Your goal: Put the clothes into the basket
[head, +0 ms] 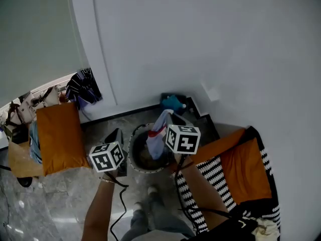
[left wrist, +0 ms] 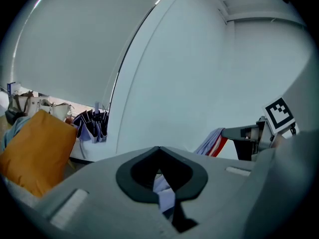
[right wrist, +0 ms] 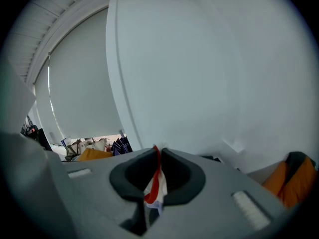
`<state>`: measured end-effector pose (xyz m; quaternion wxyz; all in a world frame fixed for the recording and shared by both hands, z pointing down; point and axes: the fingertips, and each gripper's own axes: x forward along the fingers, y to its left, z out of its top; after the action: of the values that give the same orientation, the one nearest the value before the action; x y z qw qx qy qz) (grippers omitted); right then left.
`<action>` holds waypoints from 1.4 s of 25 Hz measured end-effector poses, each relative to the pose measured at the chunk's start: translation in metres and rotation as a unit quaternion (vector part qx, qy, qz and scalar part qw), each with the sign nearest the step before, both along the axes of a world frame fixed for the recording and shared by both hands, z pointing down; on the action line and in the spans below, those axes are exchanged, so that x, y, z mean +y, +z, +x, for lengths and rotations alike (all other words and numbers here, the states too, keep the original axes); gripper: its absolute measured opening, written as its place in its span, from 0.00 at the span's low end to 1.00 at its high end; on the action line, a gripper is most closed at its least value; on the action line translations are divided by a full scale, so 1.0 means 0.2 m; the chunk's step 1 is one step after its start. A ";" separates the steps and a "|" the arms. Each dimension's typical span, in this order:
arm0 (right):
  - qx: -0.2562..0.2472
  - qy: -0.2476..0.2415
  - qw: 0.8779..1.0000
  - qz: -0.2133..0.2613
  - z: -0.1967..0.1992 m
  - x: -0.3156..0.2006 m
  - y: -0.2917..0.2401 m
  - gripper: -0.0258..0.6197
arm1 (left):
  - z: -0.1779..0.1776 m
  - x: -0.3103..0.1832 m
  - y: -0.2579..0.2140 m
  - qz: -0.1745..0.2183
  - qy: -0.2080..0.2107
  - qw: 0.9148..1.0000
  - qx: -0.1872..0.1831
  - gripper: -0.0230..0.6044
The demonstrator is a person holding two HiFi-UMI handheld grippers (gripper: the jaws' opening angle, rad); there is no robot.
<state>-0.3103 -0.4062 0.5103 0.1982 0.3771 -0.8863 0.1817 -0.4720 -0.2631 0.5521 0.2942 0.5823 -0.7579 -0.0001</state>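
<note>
1. The garment point(head: 156, 134), pale lavender-blue with a red and white stripe, is hanging straight above the basket point(head: 134, 160), its lower end dipping inside the rim.
2. The right gripper point(head: 169, 115) is clamping the garment's top edge. In the right gripper view the jaws are pressing together on the striped cloth point(right wrist: 153, 190).
3. The left gripper point(head: 117, 131) is hovering just left of the basket. In its own view it point(left wrist: 158, 148) is pinching a strip of pale cloth point(left wrist: 164, 193) of a similar colour. Whether that strip belongs to the same garment is not clear.
4. From the left gripper view, the right gripper point(left wrist: 225, 132) is showing off to the right with the garment point(left wrist: 215, 142) dangling under it.
5. The basket is round and dark with a lighter rim, and it is sitting on the floor point(head: 45, 205) just in front of the person's feet point(head: 151, 191).
6. Left of the basket an orange cushion point(head: 60, 137) is lying flat. Beyond it, bags point(head: 30, 109) and a folded dark umbrella point(head: 85, 87) are crowding the corner.
7. Right of the basket, another orange cushion point(head: 241, 167) is resting on a black-and-white striped cover point(head: 213, 172).
8. Behind the basket, a teal object point(head: 173, 103) is sitting against the wall point(head: 210, 39).
9. Each gripper's cube is showing black-and-white square patterns.
10. The floor is glossy grey marble and the wall is plain white.
</note>
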 end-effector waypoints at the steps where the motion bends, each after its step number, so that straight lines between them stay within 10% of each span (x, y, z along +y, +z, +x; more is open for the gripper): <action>1: 0.006 -0.002 1.000 -0.009 0.00 0.00 0.07 0.09 | 0.01 0.00 0.04 -0.007 0.000 1.000 0.003 0.03; 17: 0.097 -0.030 0.987 -0.126 -0.03 0.04 0.79 0.21 | 0.01 0.07 0.46 -0.075 -0.012 0.996 0.038 0.03; 35: 0.052 0.016 0.993 -0.104 0.17 0.23 0.51 0.26 | 0.17 0.18 0.26 -0.049 0.036 0.998 0.025 0.03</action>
<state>-0.2771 -0.3596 0.6116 0.2792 0.3776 -0.8450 0.2558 -0.4372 -0.2276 0.6045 0.3412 0.5940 -0.7277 0.0336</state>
